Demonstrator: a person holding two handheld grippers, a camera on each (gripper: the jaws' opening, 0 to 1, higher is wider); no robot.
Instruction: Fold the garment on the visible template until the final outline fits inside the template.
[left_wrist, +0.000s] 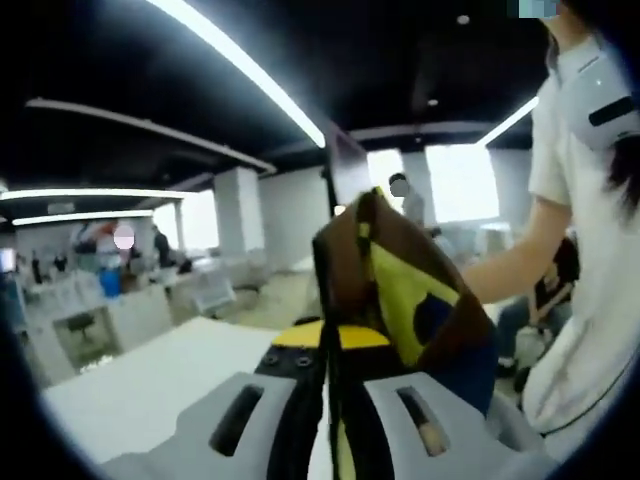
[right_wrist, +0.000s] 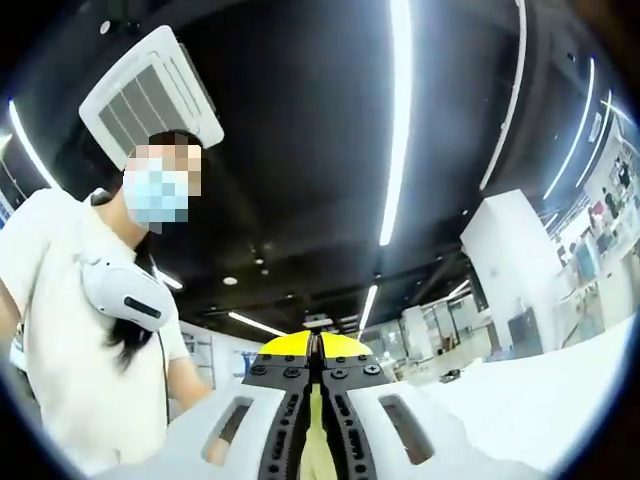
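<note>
Brown-yellow garment (left_wrist: 400, 290) pinched aloft by both raised, closed grippers

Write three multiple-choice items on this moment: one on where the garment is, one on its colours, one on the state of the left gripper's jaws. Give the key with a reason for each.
1. Where is the garment?
A. Flat on the white table
B. Lifted up, between the left gripper's jaws
C. Draped over a chair

2. Which colours show on it in the left gripper view?
A. Pink and grey
B. All white
C. Brown, yellow and dark blue

3. How do the left gripper's jaws stand?
A. Closed on the fabric
B. Wide open
C. Hidden from sight

Key: B, the cloth rises from between the jaws, above the table; C, brown edge, yellow panel and a dark blue patch show; A, the jaw tips meet with fabric pinched between them.
</note>
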